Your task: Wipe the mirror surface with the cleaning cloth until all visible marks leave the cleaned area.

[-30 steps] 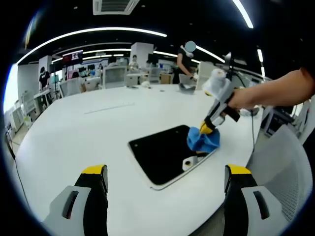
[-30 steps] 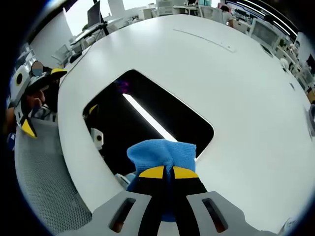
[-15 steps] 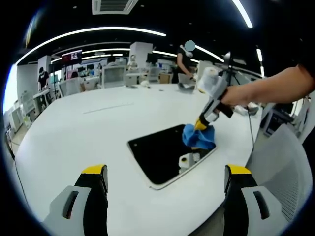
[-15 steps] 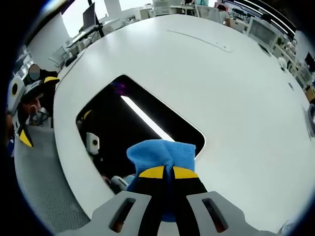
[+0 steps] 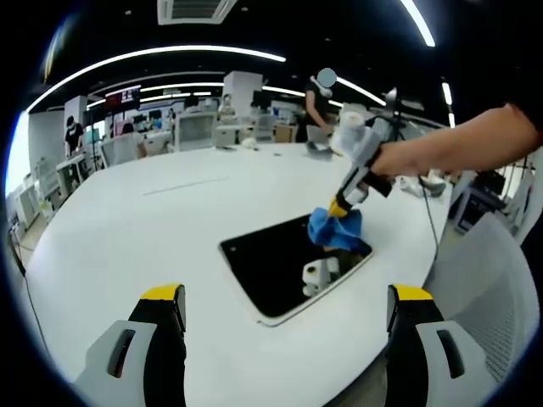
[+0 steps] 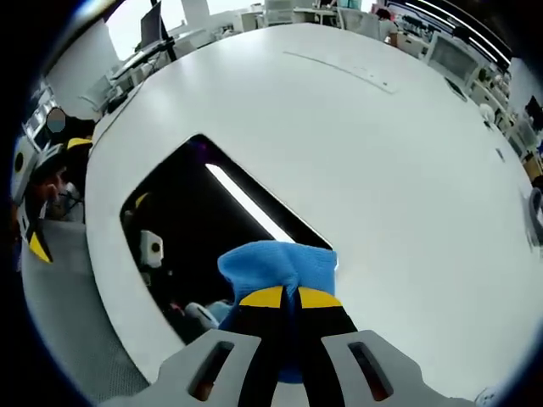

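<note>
While the right gripper (image 6: 289,298) stays pinched on the blue cloth (image 6: 278,264), cloth sits at the mirror (image 5: 284,265) far right edge. Mirror lies flat near the white table (image 5: 127,229) rim; broad bare tabletop beyond. Left gripper (image 5: 284,309) jaws spread wide, holding nothing.

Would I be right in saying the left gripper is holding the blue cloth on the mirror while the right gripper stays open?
Not quite: the sides are swapped. The right gripper is shut on the blue cloth at the mirror, as the right gripper view shows. The left gripper stays open.
</note>
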